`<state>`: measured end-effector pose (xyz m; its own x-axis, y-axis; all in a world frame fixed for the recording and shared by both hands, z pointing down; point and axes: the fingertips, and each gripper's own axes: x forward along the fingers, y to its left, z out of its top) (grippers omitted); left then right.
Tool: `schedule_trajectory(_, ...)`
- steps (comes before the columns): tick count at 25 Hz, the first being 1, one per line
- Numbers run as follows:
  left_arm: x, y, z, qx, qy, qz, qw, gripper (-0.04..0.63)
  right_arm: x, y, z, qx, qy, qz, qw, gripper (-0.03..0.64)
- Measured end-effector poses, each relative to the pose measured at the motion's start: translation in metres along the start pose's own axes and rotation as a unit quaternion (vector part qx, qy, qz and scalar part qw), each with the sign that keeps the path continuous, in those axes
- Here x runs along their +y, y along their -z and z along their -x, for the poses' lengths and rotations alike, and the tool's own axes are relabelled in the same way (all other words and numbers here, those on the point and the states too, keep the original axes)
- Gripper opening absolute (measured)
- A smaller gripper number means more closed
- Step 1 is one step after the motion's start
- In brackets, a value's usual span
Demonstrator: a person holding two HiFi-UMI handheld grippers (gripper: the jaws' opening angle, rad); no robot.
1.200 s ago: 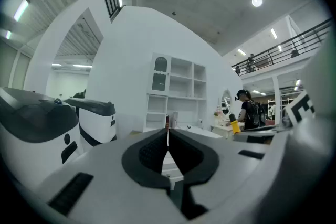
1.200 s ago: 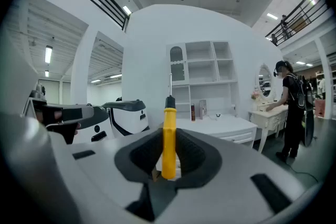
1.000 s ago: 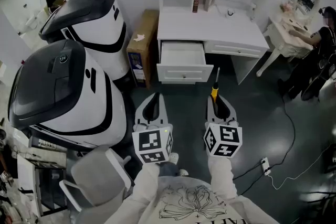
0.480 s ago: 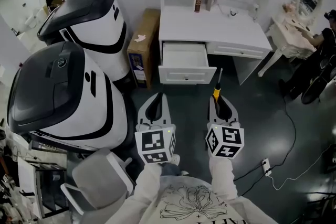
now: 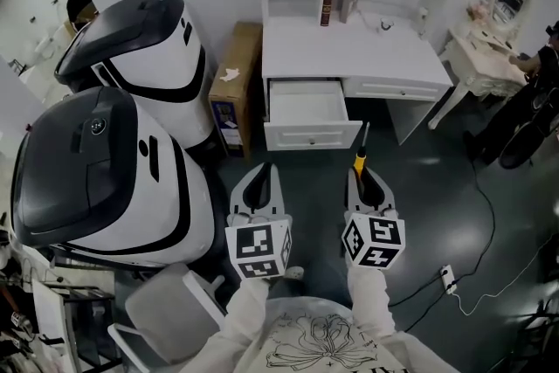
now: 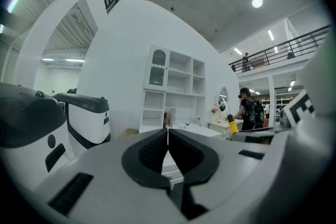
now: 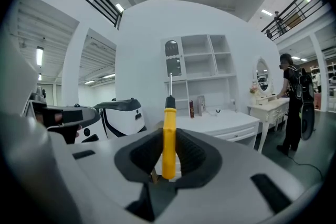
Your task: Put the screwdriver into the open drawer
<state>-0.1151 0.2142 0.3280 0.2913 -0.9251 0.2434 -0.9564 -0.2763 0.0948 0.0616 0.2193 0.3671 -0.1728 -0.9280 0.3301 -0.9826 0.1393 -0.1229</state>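
Two large rounded white-and-black machine housings (image 5: 109,175) stand off to the left of the left gripper (image 5: 259,175). A white wooden desk with open shelving on top (image 5: 349,48) stands straight ahead of both grippers, well beyond their tips. A brown cardboard box (image 5: 231,87) leans beside the desk, ahead and to the left of the left gripper. The desk's white open drawer (image 5: 312,135) is pulled out towards the grippers and lies ahead of the gap between them.

The left gripper has its dark jaws pressed together with nothing between them. The right gripper (image 5: 362,177), beside it and level with it, has its jaws clamped on the yellow plastic handle of the screwdriver (image 7: 169,134). The thin metal shaft sticks out forward past the jaw tips. In the head view the screwdriver (image 5: 359,153) points at the drawer's right front corner and is outside the drawer.
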Motion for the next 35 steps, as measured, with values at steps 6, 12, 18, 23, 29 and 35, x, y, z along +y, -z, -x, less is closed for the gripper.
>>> schedule_trajectory(6,-0.037,0.025,0.064,-0.036,0.009,0.0,0.9993,0.006,-0.007,0.022,0.071,-0.035,0.004,0.016,0.999,0.071)
schedule_trajectory(12,-0.032,0.019,0.015,-0.03,-0.001,0.004,0.9995,0.006,-0.025,0.008,0.021,-0.028,-0.004,0.016,0.999,0.071)
schedule_trajectory(18,-0.026,-0.002,-0.055,-0.032,-0.015,0.005,0.9994,0.006,-0.05,-0.02,-0.048,-0.025,-0.016,0.021,0.999,0.071)
schedule_trajectory(23,-0.028,-0.014,-0.107,-0.042,-0.033,0.005,0.9986,0.006,-0.078,-0.039,-0.098,-0.03,-0.031,0.025,0.999,0.071)
schedule_trajectory(29,-0.024,-0.043,-0.179,-0.044,-0.054,0.01,0.9975,0.006,-0.105,-0.078,-0.168,-0.027,-0.051,0.037,0.998,0.071)
schedule_trajectory(35,-0.022,-0.049,-0.223,-0.039,-0.073,0.011,0.9965,0.006,-0.126,-0.091,-0.214,-0.02,-0.069,0.038,0.997,0.071)
